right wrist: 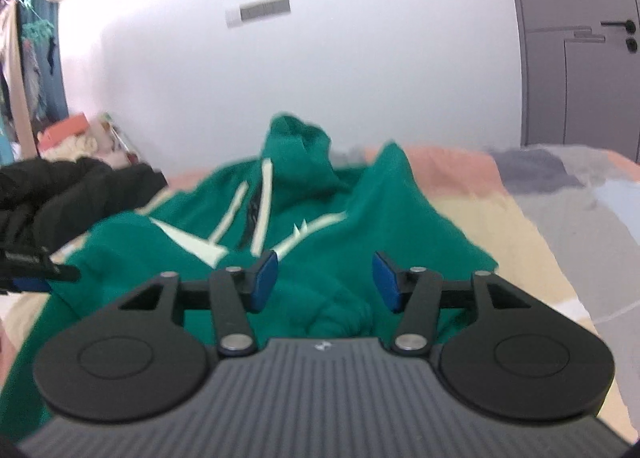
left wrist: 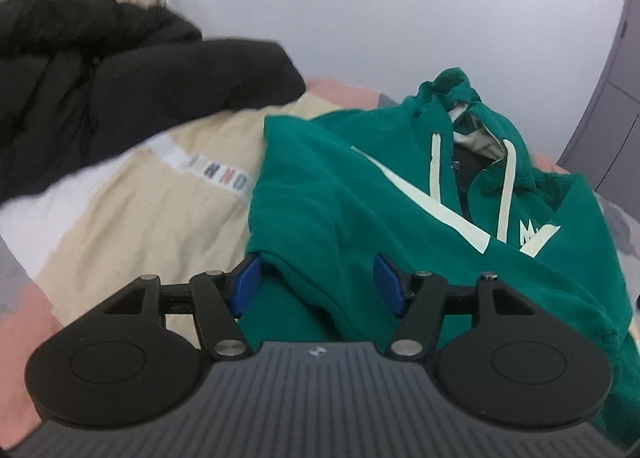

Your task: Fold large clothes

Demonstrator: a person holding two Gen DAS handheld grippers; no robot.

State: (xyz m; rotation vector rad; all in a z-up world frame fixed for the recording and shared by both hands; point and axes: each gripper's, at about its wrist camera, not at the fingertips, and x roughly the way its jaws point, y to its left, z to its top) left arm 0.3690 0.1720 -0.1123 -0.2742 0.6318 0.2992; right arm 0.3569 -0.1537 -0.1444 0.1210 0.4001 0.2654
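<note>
nearest in the left wrist view, the left gripper [left wrist: 316,284] stands with its blue pads [left wrist: 247,285] apart, a ridge of the green hoodie [left wrist: 332,194] lying between them with neither pad pressing on it. likewise the right gripper [right wrist: 325,281] shows its jaws apart over a bunched fold of the hoodie [right wrist: 320,258], gripping nothing. the hoodie lies face up across the middle of both frames on a patchwork bedspread [left wrist: 132,194], cream drawstrings [left wrist: 434,166] and stripes showing, hood toward the top. at the upper left a black padded jacket [left wrist: 104,90] sits just beside the hoodie. behind rises a white wall [right wrist: 320,78], and a grey door [right wrist: 580,70] fills the upper right of the right wrist view
</note>
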